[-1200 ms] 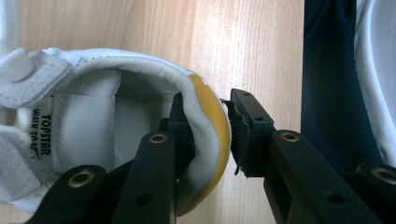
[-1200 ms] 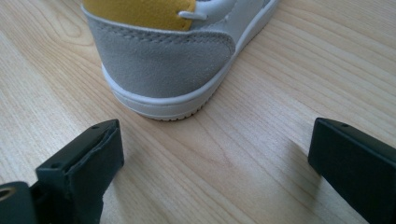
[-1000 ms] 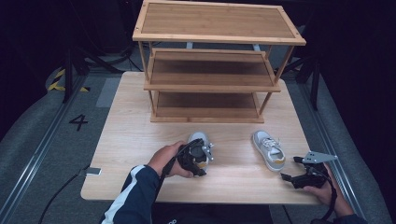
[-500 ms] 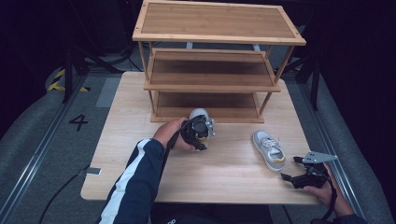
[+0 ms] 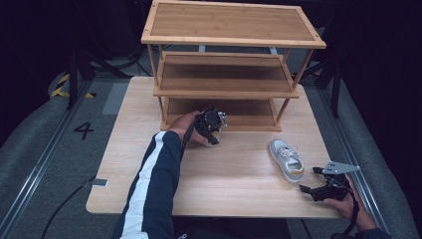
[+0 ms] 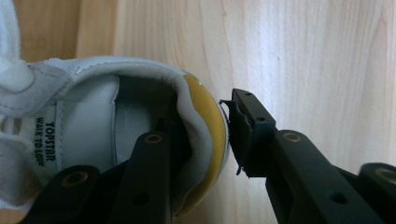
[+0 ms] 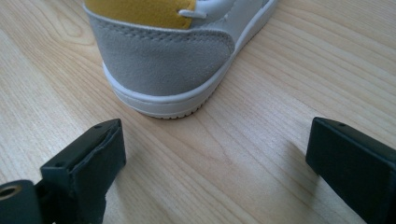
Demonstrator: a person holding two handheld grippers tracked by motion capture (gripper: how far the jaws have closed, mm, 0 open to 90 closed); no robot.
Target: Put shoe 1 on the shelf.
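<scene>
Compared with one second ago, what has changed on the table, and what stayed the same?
The left tool, shut on the heel of a white shoe, carried that shoe away from the person toward the bottom shelf of the wooden rack. Its jaws have just been opening slightly, with the heel between them. The second shoe and the open right tool stayed in place.

Wooden shelf rack (image 5: 234, 59) on table (image 5: 234, 174), grey floor (image 5: 45, 149).

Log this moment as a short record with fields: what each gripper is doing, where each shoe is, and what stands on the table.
left gripper: shut on the held shoe's heel collar
held shoe: white, yellow heel lining, in front of the rack's bottom shelf
right gripper: open, jaws apart behind the second shoe's heel
second shoe: on the table, untouched
rack: three wooden shelves, nothing on them
table: light wood
</scene>
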